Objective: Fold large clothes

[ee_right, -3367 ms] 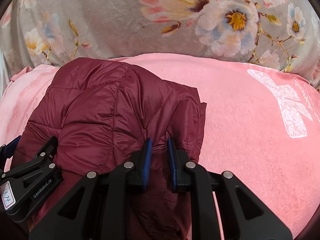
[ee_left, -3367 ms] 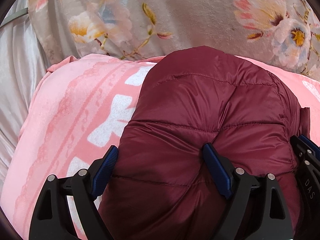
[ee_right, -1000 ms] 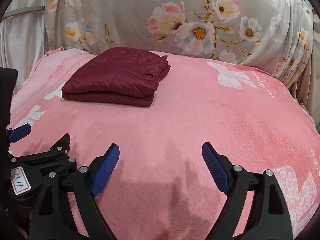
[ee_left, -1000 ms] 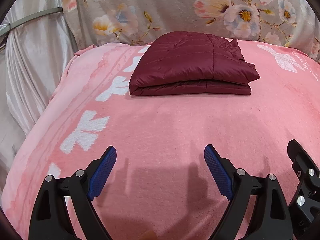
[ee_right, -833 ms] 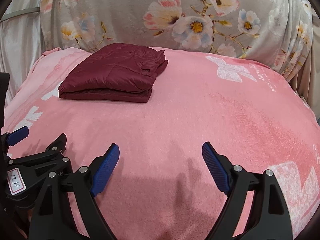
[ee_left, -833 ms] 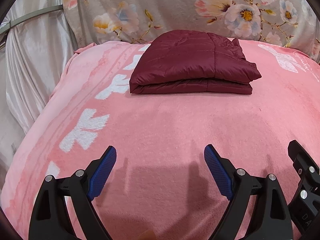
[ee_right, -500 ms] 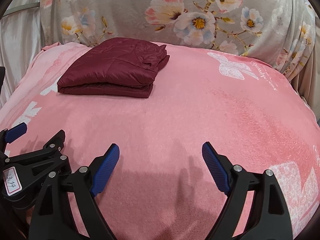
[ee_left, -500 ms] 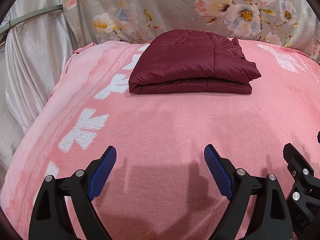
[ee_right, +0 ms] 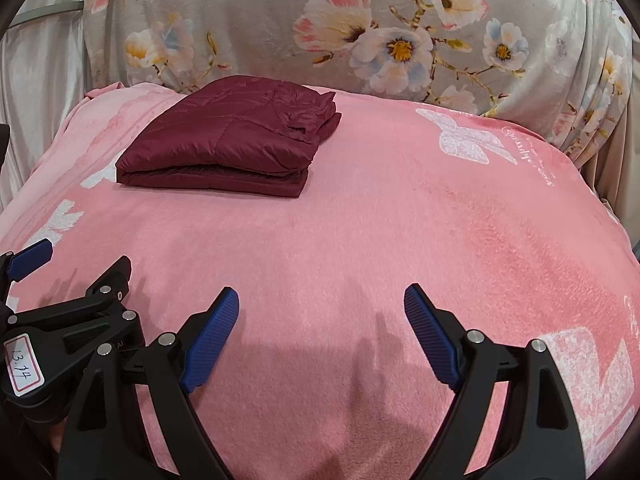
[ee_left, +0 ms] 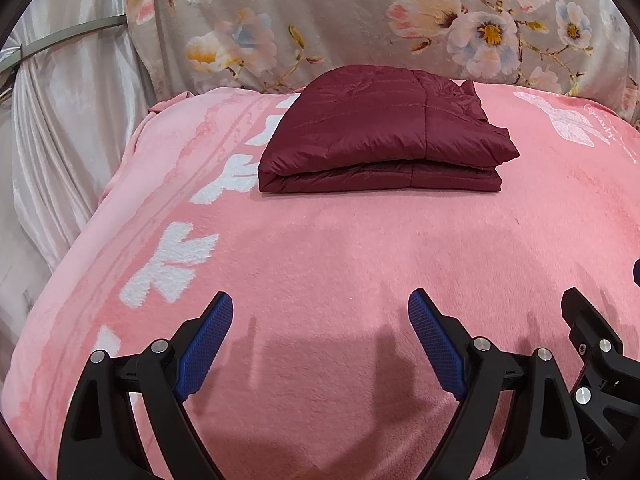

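pink blanket point(ee_left: 320, 264), floral cover point(ee_left: 320, 20), satin curtain point(ee_left: 60, 120).

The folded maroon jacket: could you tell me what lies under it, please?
The maroon jacket rests on the pink blanket, which spreads out around it. Whatever lies beneath the blanket is covered.

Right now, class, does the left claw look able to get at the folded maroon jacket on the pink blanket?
Probably yes. The left claw is open and holds nothing, and only bare pink blanket lies between it and the folded maroon jacket. It would have to move forward first, since it is not touching the jacket.
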`<state>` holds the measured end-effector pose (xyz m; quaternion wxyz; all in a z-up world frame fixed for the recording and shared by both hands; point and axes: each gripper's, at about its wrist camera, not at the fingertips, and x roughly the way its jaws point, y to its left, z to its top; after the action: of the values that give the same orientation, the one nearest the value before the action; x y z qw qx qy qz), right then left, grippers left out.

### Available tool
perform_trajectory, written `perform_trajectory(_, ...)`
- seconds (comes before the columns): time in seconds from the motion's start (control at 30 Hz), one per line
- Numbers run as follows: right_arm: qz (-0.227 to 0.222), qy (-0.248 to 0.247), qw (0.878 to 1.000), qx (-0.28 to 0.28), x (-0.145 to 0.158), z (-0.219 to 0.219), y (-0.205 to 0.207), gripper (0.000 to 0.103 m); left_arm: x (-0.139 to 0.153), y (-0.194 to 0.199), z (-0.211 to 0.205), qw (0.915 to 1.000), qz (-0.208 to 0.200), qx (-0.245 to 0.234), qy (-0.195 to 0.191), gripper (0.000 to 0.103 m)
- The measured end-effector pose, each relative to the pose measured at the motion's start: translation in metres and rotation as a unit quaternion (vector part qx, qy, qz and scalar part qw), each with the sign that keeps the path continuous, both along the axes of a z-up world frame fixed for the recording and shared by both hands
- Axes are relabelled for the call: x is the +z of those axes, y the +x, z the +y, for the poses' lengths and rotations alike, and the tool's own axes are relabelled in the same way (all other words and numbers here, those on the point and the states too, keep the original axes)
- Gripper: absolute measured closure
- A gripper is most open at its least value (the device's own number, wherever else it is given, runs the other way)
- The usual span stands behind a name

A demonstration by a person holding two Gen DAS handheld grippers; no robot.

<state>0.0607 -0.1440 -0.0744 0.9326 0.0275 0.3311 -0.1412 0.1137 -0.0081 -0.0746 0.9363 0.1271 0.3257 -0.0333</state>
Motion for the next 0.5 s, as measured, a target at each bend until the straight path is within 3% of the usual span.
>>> perform_trajectory(0.5, 0.0, -0.001, 1.0, 0.0, 0.0007, 0.0002, -0.0003, 0.021, 0.0002, -0.0009, 0.0006, 1.0, -0.001, -0.001, 0.0, 0.017)
